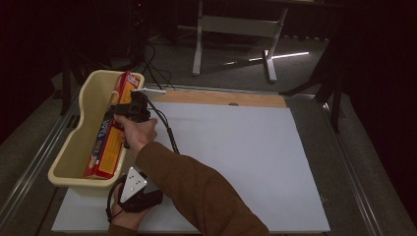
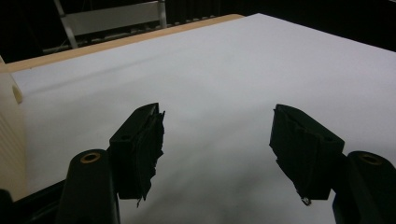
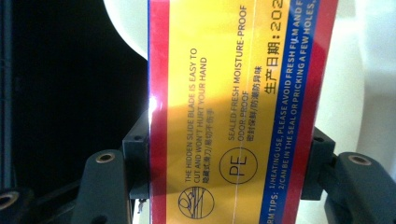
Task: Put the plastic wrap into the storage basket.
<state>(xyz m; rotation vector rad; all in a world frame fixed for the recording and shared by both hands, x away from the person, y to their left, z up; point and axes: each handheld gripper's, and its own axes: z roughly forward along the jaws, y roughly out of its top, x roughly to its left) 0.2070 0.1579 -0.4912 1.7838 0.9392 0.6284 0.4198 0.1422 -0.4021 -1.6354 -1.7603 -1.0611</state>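
Right gripper (image 1: 119,109) jaws clamp cling-film box (image 1: 109,132) in cream tub (image 1: 74,147). Left gripper (image 2: 217,154) jaws wide, empty, over white table sheet (image 2: 224,79).

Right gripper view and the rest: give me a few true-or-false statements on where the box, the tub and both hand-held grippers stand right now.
1. The right hand-held gripper is shut on the box. True.
2. The box lies flat on the white sheet. False: it leans inside the tub.
3. The left hand-held gripper is open, with nothing between its jaws. True.
4. The tub stands at the table's right edge. False: it is at the left.
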